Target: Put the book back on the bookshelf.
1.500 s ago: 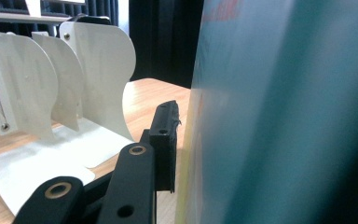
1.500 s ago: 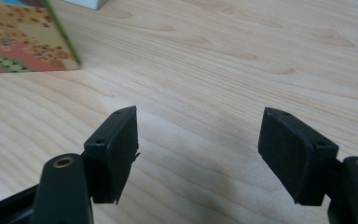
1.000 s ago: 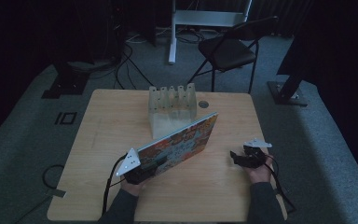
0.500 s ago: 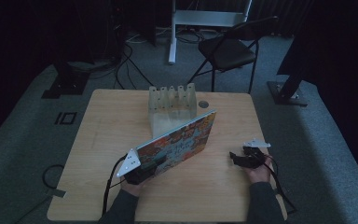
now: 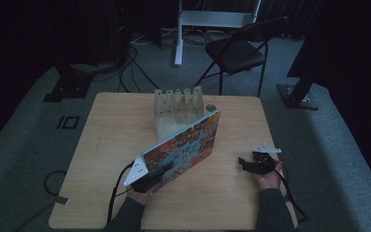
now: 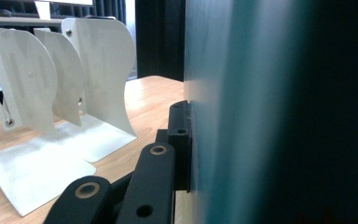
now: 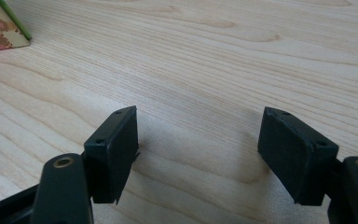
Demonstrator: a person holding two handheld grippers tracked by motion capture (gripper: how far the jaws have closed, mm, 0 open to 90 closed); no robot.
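On the left of the worktop [image 5: 101, 145] the left claw [image 5: 147, 181] has just been closing, and its jaws are now clamped on the near lower corner of the book [image 5: 183, 147]; in the left gripper view one black pad [image 6: 179, 140] lies flat against the book's dark teal face [image 6: 279, 112]. The book stands on edge, tilted, its bright patterned cover facing the person, running from the claw up and away toward the white rack [image 5: 178, 108], which stands upright at the far middle of the worktop; whether book and rack touch I cannot tell. Well apart, on the right, the right claw [image 5: 246, 163] rests low over bare wood with its jaws spread wide and nothing between them. A folding chair [image 5: 239, 50] stands on the floor beyond the worktop.
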